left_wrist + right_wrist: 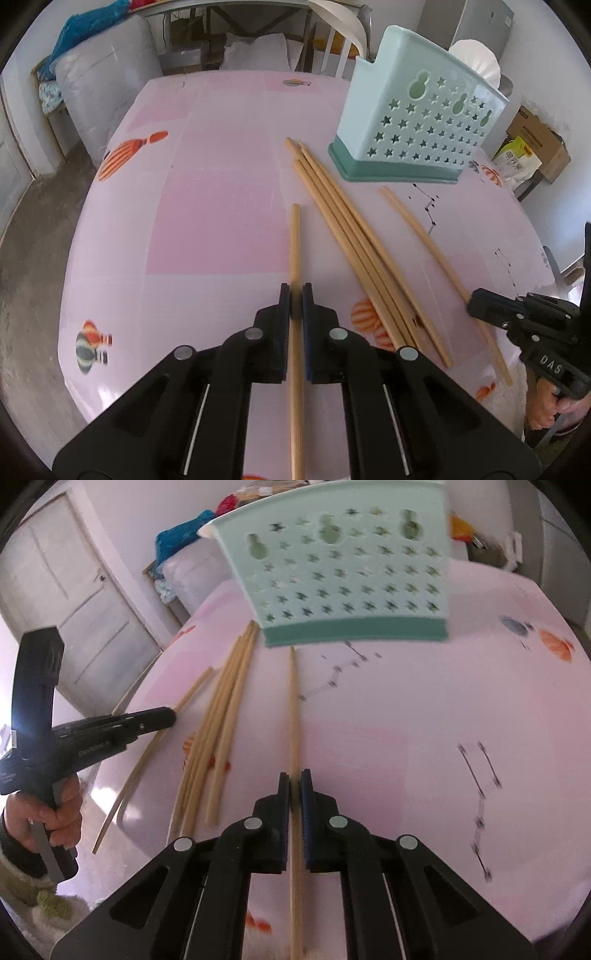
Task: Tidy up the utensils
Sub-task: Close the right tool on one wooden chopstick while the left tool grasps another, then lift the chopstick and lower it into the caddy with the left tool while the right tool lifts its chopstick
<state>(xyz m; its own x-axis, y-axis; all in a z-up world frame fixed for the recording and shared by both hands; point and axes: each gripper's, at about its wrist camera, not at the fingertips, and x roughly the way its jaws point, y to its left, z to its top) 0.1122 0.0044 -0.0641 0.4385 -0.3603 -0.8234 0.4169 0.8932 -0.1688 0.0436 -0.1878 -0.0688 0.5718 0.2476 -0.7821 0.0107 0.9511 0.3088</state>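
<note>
Pickup step: one chopstick (295, 251) clamped by left gripper (296, 295), another chopstick (293, 709) by right gripper (294, 781); drop into holder (417, 125) judged next.

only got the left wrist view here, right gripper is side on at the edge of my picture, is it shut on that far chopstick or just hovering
Observer: The right wrist view shows the right gripper shut on a single chopstick, which runs straight between its pads.
Operator: where does that stick point
Observer: Its far tip ends just short of the green base of the utensil holder.
Operator: and my left one from that side
Observer: The left gripper is closed on its own chopstick, whose rear end sticks out past the table edge.
Operator: who holds it
Observer: A hand grips its handle, below the table edge.
</note>
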